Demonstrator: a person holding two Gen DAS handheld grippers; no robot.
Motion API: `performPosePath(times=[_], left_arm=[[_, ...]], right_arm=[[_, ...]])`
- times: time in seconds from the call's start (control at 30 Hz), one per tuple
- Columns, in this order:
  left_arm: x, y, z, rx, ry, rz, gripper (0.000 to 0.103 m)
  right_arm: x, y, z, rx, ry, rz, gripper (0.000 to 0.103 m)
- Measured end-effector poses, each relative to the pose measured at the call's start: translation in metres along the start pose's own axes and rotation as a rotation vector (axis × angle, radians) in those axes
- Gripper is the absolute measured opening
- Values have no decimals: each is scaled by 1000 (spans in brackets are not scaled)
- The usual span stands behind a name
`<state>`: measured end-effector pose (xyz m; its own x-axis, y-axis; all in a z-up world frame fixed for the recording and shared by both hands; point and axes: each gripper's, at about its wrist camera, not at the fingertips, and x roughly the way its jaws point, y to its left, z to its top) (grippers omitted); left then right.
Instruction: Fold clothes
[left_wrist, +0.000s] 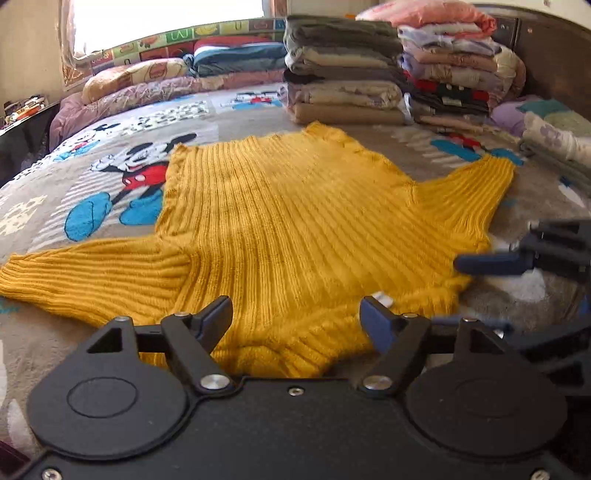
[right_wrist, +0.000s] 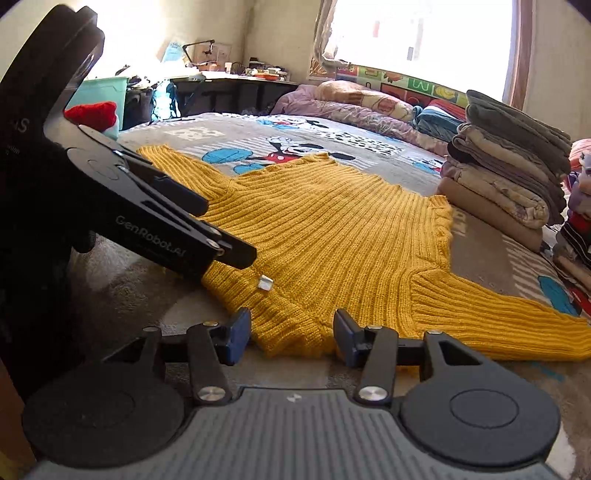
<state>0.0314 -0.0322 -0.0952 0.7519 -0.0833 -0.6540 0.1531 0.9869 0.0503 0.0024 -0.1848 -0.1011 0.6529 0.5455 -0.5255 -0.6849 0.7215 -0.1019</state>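
Mustard-yellow ribbed knit sweater (left_wrist: 280, 221) spread flat on the cartoon-print bed cover (left_wrist: 110, 177)
Left gripper (left_wrist: 296, 317) and right gripper (right_wrist: 291, 332) are held at its near hem, jaws spread, nothing pinched

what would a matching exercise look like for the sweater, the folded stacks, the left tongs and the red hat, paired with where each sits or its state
Things:
1. mustard knit sweater
2. folded clothes stacks
3. left tongs
4. red hat

Places or states:
A. piled at the far side of the bed
B. open over the sweater's near edge
C. spread flat, sleeves out
D. beyond the bed's corner, by a teal bin

Pairs: 1-C, 2-A, 3-B, 4-D
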Motion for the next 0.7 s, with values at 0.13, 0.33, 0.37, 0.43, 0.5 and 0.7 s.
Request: performPosePath(times=[0.13, 0.33, 0.37, 0.43, 0.5, 0.7], left_arm=[[1, 0, -5, 9, 28, -2, 77], [3, 19, -10, -52, 30, -49, 77], [4, 22, -11, -61, 34, -55, 77], [-4, 22, -5, -71, -1, -66, 77], [-12, 25, 0, -93, -59, -60, 77], [-20, 45, 6, -166, -177, 49, 77]], right_arm=[[2, -9, 1, 55, -21, -7, 52], [2, -8, 5, 49, -25, -3, 52], [3, -9, 5, 54, -18, -2, 52], [14, -11, 2, 60, 49, 23, 58], [19, -8, -3, 38, 83, 36, 61], [-2, -20, 4, 97, -49, 36, 58]])
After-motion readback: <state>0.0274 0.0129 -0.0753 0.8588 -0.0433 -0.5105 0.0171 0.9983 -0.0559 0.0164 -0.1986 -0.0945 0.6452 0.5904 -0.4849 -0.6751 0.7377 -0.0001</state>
